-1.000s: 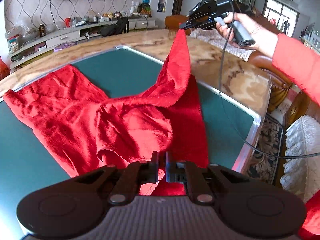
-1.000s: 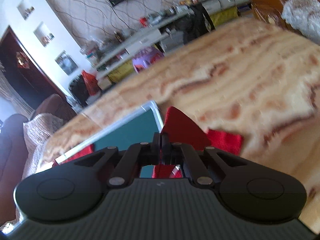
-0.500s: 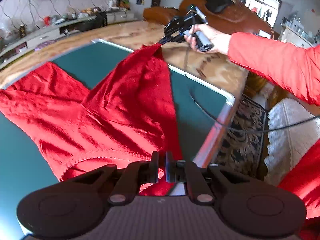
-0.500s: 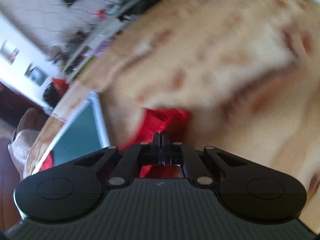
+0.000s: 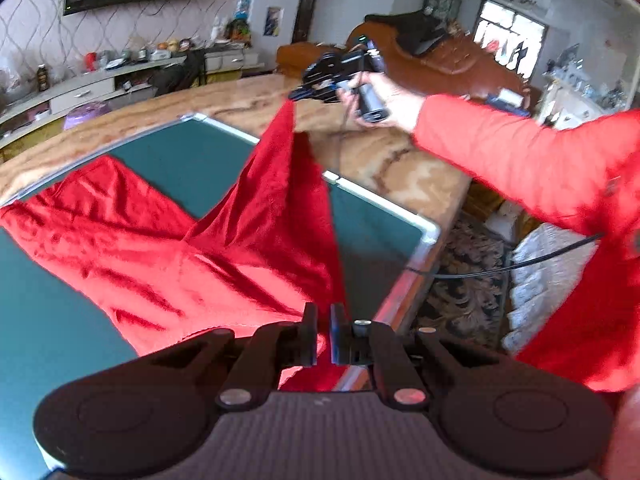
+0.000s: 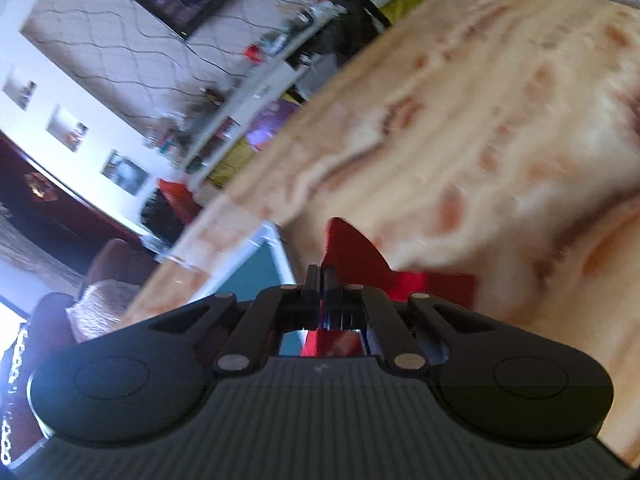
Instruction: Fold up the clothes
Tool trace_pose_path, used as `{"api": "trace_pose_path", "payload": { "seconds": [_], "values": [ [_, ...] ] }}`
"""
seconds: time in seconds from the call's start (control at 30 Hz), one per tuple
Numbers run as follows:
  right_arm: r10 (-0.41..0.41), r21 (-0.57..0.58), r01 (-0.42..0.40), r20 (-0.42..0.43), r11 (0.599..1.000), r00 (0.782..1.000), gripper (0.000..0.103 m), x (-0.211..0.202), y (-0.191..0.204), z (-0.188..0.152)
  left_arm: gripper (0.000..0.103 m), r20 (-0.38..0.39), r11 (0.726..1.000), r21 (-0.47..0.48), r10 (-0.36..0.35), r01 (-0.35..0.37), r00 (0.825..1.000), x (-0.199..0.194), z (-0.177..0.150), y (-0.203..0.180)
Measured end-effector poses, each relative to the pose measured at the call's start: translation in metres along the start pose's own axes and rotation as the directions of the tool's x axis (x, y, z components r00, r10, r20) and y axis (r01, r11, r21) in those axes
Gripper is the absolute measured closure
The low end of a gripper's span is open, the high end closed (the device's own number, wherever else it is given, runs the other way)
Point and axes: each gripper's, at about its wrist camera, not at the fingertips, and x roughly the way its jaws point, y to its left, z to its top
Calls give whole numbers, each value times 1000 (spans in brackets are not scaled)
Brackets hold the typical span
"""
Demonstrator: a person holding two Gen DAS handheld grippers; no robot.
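A red garment (image 5: 168,248) lies spread on the green mat (image 5: 176,160), partly lifted. My left gripper (image 5: 323,336) is shut on its near edge at the mat's front right corner. My right gripper (image 5: 296,94) is shut on a far corner of the cloth and holds it up above the marble table (image 5: 392,160), so the cloth is stretched between the two. In the right wrist view my right gripper (image 6: 322,276) pinches the red cloth (image 6: 352,248) over the marble top (image 6: 480,140).
The mat has a metal rim (image 5: 424,232) near the table's right edge. A brown sofa (image 5: 440,60) stands behind the table. A TV shelf (image 5: 100,80) with clutter runs along the back wall. A cable (image 5: 520,264) hangs from my right arm.
My right gripper has lifted the far corner of the cloth higher and moved it right. The cloth is pulled tauter between the grippers. The left gripper keeps its hold.
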Motion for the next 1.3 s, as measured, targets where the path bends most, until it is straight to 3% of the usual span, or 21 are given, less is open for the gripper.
{"api": "trace_pose_path", "payload": {
  "seconds": [0.03, 0.13, 0.23, 0.27, 0.37, 0.43, 0.5, 0.57, 0.73, 0.8, 0.93, 1.07, 1.3],
  "values": [
    [-7, -3, 7, 0, 1000, 1000, 100, 0, -1, 2, 97, 4, 1000, 3, -20, 20, 1000, -3, 0, -3],
    [-92, 8, 92, -37, 996, 995, 100, 12, -21, 1, 97, -40, 997, 63, 45, -43, 998, 10, -7, -13],
    [-219, 54, 225, -99, 973, 971, 96, 30, -53, -10, 97, -76, 999, 31, 41, -38, 996, 29, -15, -10],
    [-238, 82, 247, -101, 966, 966, 101, 31, -63, -16, 96, -88, 997, 39, 74, -71, 993, 35, -17, -10],
    [-200, 149, 208, -65, 967, 978, 94, 22, -77, -24, 92, -117, 981, 66, 189, -182, 975, 51, -19, -10],
    [-208, 129, 212, -46, 969, 977, 77, 17, -73, -25, 84, -125, 974, 73, 223, -216, 967, 59, -18, -9],
    [-225, 82, 225, -13, 971, 974, 69, 10, -64, -27, 54, -134, 958, 93, 281, -271, 950, 67, -19, -11],
    [-213, 54, 212, 0, 976, 977, 68, 3, -55, -30, 38, -128, 945, 121, 318, -304, 939, 74, -20, -13],
    [-63, 42, 69, -128, 997, 990, 68, -15, -24, -61, 41, -146, 923, 175, 370, -344, 918, 97, -23, -20],
    [-9, 12, 11, -184, 1000, 983, 68, -30, -4, -85, 54, -158, 924, 170, 368, -341, 916, 103, -25, -18],
    [42, -42, -56, -290, 998, 956, 68, -50, 29, -134, 57, -165, 928, 167, 359, -333, 919, 107, -29, -17],
    [-21, -94, -10, -319, 996, 947, 68, -49, 49, -160, 65, -173, 932, 159, 352, -327, 920, 110, -32, -16],
    [-63, -74, 42, -315, 996, 947, 69, -37, 55, -161, 82, -174, 939, 146, 335, -312, 926, 108, -33, -13]
  ]
}}
